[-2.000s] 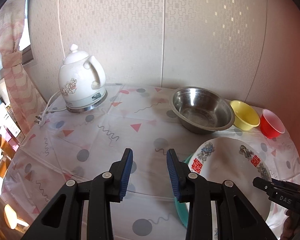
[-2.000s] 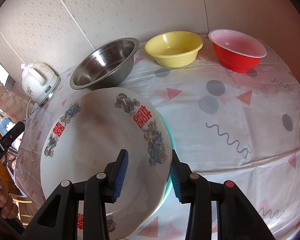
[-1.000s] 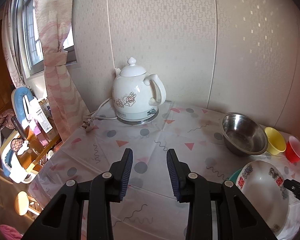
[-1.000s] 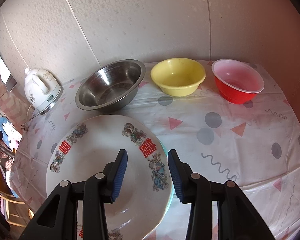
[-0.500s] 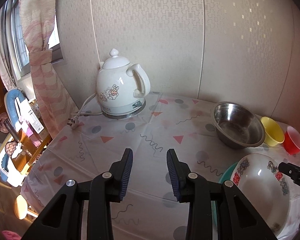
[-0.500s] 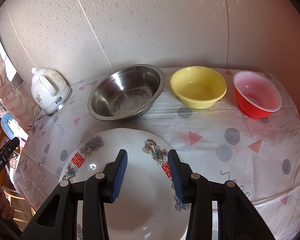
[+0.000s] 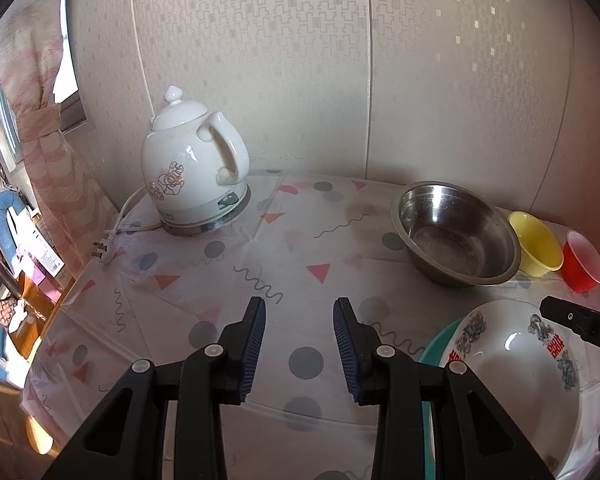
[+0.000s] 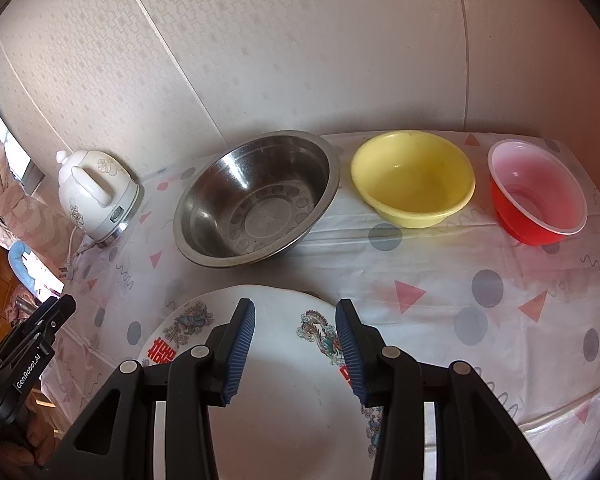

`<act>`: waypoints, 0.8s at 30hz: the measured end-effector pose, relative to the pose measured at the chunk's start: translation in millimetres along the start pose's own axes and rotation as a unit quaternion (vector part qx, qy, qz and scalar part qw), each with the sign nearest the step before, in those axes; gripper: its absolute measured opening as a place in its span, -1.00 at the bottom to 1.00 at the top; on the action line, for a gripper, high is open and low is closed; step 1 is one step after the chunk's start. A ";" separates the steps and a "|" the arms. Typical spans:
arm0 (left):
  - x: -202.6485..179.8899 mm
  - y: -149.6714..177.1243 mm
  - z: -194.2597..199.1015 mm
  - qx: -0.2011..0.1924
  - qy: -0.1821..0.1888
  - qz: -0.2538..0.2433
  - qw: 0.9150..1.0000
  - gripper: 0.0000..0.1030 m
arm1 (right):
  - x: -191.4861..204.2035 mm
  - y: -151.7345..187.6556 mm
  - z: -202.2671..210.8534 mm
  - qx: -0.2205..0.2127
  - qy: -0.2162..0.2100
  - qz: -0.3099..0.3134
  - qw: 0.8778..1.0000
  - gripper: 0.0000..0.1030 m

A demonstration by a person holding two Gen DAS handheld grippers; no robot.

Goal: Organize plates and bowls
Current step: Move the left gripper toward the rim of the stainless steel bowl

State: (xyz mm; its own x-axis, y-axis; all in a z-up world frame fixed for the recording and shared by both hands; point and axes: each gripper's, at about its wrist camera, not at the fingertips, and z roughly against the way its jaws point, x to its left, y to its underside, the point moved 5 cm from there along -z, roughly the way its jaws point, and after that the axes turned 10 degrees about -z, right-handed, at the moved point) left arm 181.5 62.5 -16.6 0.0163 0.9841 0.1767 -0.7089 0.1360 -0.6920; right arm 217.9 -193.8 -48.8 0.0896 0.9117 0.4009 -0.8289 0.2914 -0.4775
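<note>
Looking at who's closer to what, roughly:

right jaws: right gripper has its jaws partly apart with nothing between the pads, hanging right above the patterned plate
left jaws: left gripper same deal, half-open and empty, but it's over bare tabletop with only polka dots underneath
plate vs jaws: the plate sits directly under the right jaws; from the left jaws it's off to the right side, near but not under them
under the plate: a teal plate peeks out on the plate's left edge, so they look already stacked
bowls: steel bowl, yellow bowl and red bowl line up in a row along the wall, past the plate, straight ahead of the right jaws
nearer hand: right, I'd say, for the plate and all three bowls
not part of it: the white kettle in the far left corner, closer to the left hand
</note>
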 end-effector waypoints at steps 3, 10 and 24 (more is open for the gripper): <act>-3.4 -2.8 -6.3 0.005 0.004 -0.002 1.000 -0.30 | 0.8 -3.1 -3.5 0.002 -0.002 -0.004 1.000 -0.17; -11.0 -4.3 -26.0 0.031 0.036 0.005 0.999 -0.30 | 0.5 -9.1 -11.4 0.008 0.001 -0.014 1.000 -0.17; -12.2 -30.9 -66.6 0.067 0.114 0.054 0.990 -0.30 | 2.9 -29.8 -34.3 0.024 -0.011 -0.053 0.998 -0.17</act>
State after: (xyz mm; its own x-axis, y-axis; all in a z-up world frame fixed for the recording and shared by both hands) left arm 250.2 53.9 -44.0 0.0839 0.9943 -0.0661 -0.8022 0.0281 -0.5964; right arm 261.8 -189.8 -60.3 0.1671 0.8695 0.4648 -0.8406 0.3721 -0.3937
